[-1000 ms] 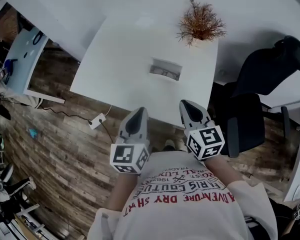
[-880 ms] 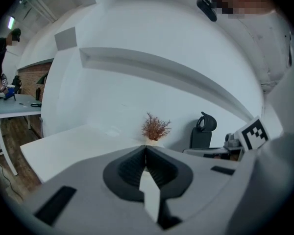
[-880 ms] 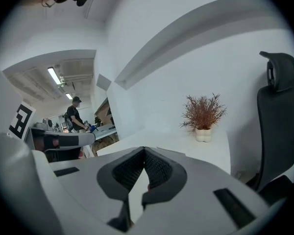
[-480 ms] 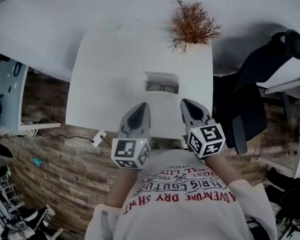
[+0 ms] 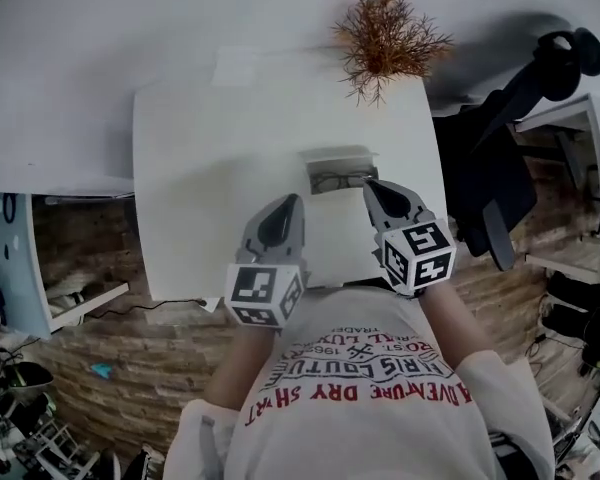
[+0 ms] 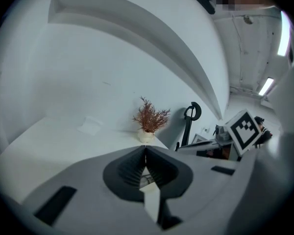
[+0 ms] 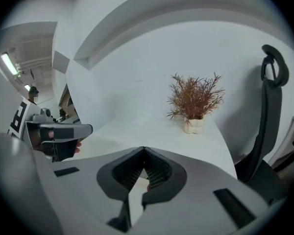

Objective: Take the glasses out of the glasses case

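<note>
An open grey glasses case (image 5: 341, 160) lies on the white table (image 5: 205, 168), right of its middle. A pair of dark-framed glasses (image 5: 337, 181) rests inside it. My left gripper (image 5: 292, 200) hovers over the table just left of the case and nearer to me; its jaws meet at the tips (image 6: 145, 148) with nothing between them. My right gripper (image 5: 372, 185) sits at the case's right end, also shut and empty (image 7: 144, 150). Neither gripper touches the case, as far as I can tell.
A dry reddish plant (image 5: 388, 33) in a small white pot stands at the table's far right corner. A black office chair (image 5: 500, 158) stands right of the table. A white paper sheet (image 6: 90, 126) lies far back on the table. A white wall lies behind.
Both grippers have moved forward over the table's near edge, and the case now lies just beyond their tips. Their jaws stayed together.
</note>
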Demonstrator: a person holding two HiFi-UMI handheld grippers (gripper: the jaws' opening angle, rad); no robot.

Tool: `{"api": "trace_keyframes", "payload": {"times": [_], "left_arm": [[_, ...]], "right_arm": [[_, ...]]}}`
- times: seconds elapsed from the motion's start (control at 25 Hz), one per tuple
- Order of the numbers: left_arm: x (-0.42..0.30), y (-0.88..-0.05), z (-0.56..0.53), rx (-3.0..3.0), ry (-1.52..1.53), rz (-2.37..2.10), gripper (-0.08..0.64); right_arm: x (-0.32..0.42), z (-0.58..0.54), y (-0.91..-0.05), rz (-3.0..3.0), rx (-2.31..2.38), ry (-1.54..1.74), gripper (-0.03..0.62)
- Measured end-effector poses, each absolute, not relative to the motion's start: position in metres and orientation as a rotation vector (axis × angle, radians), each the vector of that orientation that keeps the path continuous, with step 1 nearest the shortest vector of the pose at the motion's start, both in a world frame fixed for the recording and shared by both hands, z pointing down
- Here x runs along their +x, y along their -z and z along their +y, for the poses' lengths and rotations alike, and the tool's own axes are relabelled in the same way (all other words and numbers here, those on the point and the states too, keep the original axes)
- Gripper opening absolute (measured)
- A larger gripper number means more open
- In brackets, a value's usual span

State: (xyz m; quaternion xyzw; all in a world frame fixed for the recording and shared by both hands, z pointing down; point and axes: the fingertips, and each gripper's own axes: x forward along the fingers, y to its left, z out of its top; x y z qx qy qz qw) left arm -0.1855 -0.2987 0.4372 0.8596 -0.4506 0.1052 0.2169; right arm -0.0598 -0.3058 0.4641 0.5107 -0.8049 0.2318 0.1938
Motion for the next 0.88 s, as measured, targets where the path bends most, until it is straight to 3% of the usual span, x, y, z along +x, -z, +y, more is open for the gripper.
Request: {"api": "trace_keyframes", "payload": {"times": [0.4, 0.56, 0.88], "left_arm": [[-0.186, -0.470, -0.310, 2.325, -0.347, -1.201, 0.008], [-0.185, -0.484, -0.307, 2.279, -0.366, -1.210, 0.008], [-0.184, -0.504, -0.300, 2.198, -0.385, -1.241, 0.008]], "right_arm": [[-0.091, -0.313, -0.522, -2.144, 0.905, -0.479, 0.014], [-0.091, -0.315, -0.545, -2.090, 0.748, -0.442, 0.110], [-0.088, -0.331, -0.571, -2.005, 0.556, -0.173, 0.117]]}}
